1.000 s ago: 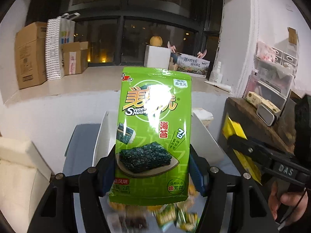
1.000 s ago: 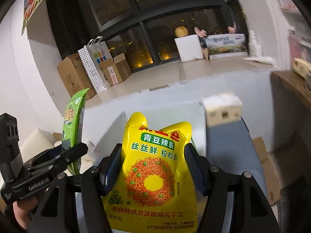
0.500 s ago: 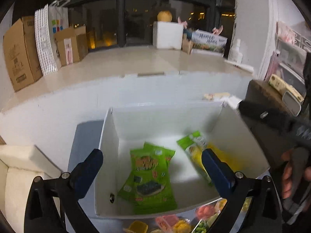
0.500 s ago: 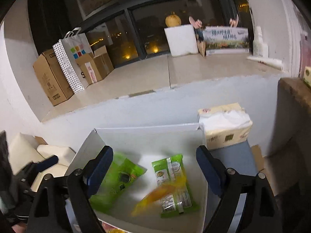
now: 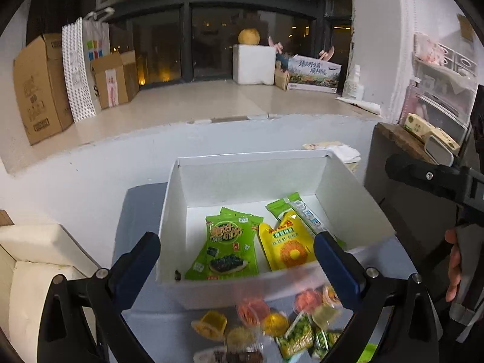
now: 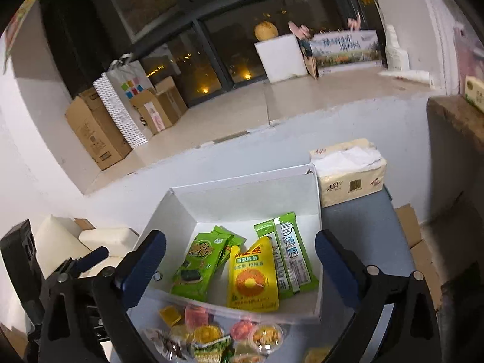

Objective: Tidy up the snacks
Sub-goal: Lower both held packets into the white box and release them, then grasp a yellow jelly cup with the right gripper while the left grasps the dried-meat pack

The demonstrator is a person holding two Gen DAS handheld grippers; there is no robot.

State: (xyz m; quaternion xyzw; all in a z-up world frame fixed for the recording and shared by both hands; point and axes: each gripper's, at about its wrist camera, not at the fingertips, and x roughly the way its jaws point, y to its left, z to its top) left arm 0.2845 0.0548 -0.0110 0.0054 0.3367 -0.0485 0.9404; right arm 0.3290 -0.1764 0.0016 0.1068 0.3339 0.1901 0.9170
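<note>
A white open box (image 5: 251, 169) (image 6: 242, 190) stands on a grey table. Inside lie a green seaweed packet (image 5: 228, 249) (image 6: 199, 264), a yellow spicy-strip pouch (image 5: 287, 246) (image 6: 252, 278) and a green striped packet (image 5: 298, 210) (image 6: 287, 254). My left gripper (image 5: 237, 260) is open and empty, above the box's front wall. My right gripper (image 6: 240, 260) is open and empty, also above the box's front. Loose jelly cups (image 5: 254, 308) (image 6: 196, 314) and small packets lie in front of the box.
A tissue pack (image 6: 351, 171) sits beside the box's right rear corner. A cream cushion (image 5: 39, 260) lies at the left. A dark wooden shelf (image 5: 402, 142) stands to the right. The right gripper's body (image 5: 435, 178) reaches in from the right.
Both grippers opened and dropped their packets into the box: green seaweed packet from the left, yellow pouch from the right. Both grippers have since pulled back toward the box's front.
</note>
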